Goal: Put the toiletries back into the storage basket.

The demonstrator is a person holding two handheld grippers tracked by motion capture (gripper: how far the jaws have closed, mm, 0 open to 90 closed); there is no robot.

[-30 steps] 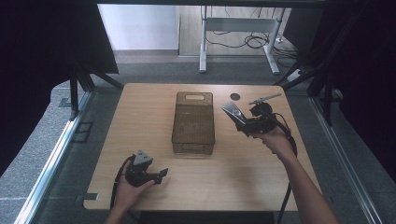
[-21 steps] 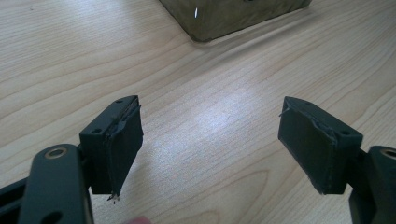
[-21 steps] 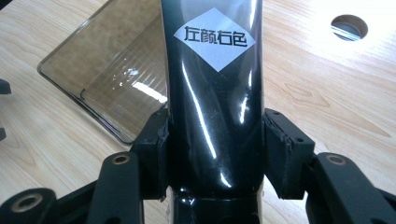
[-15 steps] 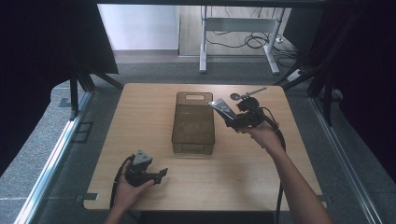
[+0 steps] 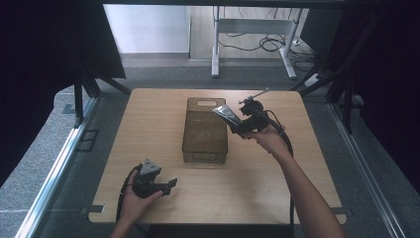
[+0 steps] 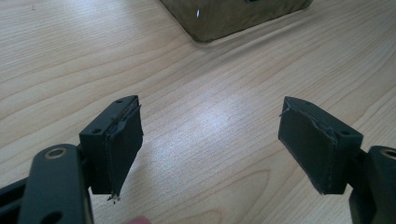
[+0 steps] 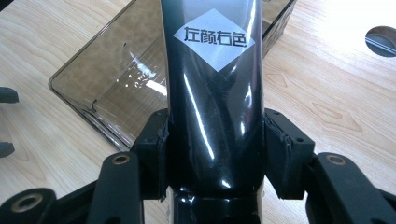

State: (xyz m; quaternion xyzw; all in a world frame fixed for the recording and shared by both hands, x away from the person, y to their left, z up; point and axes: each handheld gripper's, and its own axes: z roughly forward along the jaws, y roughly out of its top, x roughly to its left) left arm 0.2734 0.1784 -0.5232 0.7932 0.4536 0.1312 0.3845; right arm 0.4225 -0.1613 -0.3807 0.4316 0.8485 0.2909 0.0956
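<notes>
My right gripper is shut on a glossy black flat pack that carries a white diamond label. Both pads press its sides in the right gripper view, where the black pack runs up the middle. The pack hangs over the right rim of a smoky see-through box, open at the top and with nothing in it. That box lies below and left of the pack. My left gripper rests near the table's front left, its jaws open with nothing between them. A corner of the box lies beyond it.
The wooden table has a round cable hole near its far right. Bare wood lies to the left of the box and along the front edge. Behind the table are a desk frame and cables on the floor.
My right gripper has carried the black pack leftward, from right of the box to over its right rim. The left gripper has stayed where it was.
</notes>
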